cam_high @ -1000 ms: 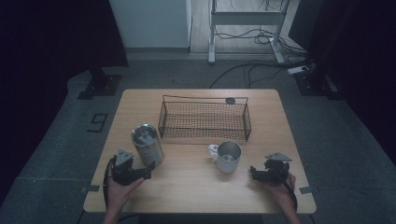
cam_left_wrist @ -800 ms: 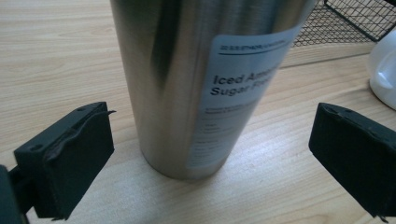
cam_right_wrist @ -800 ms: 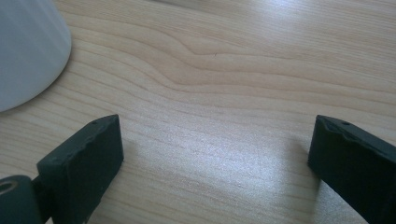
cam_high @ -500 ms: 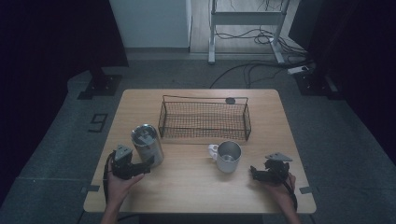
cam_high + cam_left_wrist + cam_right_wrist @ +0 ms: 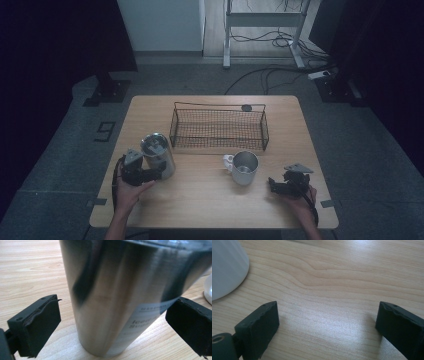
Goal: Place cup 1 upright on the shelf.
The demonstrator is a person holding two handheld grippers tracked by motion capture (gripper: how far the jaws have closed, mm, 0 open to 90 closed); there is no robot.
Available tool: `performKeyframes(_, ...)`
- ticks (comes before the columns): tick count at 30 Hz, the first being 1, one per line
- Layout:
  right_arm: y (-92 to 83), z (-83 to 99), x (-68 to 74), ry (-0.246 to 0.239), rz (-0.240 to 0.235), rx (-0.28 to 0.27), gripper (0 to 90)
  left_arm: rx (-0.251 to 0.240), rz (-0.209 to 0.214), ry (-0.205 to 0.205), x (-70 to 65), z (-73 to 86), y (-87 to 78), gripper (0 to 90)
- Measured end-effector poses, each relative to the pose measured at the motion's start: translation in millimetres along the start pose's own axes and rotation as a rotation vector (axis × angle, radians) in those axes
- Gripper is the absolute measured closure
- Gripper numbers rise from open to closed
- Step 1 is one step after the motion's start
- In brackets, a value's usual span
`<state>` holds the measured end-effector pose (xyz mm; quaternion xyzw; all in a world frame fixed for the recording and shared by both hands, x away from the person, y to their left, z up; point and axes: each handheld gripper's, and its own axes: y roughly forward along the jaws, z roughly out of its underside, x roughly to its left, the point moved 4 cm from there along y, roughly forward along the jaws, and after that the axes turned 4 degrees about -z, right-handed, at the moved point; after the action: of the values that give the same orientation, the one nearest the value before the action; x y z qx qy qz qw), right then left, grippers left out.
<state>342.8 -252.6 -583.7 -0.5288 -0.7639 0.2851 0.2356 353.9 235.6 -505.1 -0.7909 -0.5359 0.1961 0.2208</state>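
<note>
Steel tall brushed tumbler [image 5: 117, 297] now sits between the left gripper [image 5: 150, 174] fingers, gaping, pads untouching; grasp imminent. Right gripper [image 5: 327, 327] fingers narrowing, empty.

Legible markings: partial print only

The steel tumbler [image 5: 110, 297] is bearing a pale label [image 5: 140, 322] showing cut-off letters, roughly "Iced" above "Sum"; the smaller line above is staying unreadable.

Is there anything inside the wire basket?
No, the wire basket on the table shows bare mesh; the tumbler and mug stand outside it.
</note>
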Motion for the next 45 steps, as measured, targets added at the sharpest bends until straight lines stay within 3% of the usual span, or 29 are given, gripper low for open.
performKeyframes(14, 0.0, 0.0, -0.1, 0.000, 0.000, 0.000, 4.8, -0.012, 0.024, 0.002, -2.2, -12.6, 15.3, 0.0)
performKeyframes(22, 0.0, 0.0, -0.1, 0.000, 0.000, 0.000, 4.8, -0.045, 0.050, 0.007, -1.3, -16.3, 24.0, 0.0)
performKeyframes(34, 0.0, 0.0, 0.0, 0.000, 0.000, 0.000, 4.8, -0.017, 0.046, 0.036, -1.4, -18.8, 23.7, 1.4)
performKeyframes(38, 0.0, 0.0, 0.0, 0.000, 0.000, 0.000, 4.8, -0.016, 0.040, 0.066, -1.5, -22.4, 21.3, 2.7)
performKeyframes(42, 0.0, 0.0, -0.1, 0.000, 0.000, -0.001, 4.9, -0.024, 0.067, 0.048, -2.3, -25.8, 18.0, 3.7)
performKeyframes(45, 0.0, 0.0, -0.1, 0.000, 0.000, -0.001, 4.8, -0.029, 0.060, 0.059, -4.0, -26.6, 16.2, 3.7)
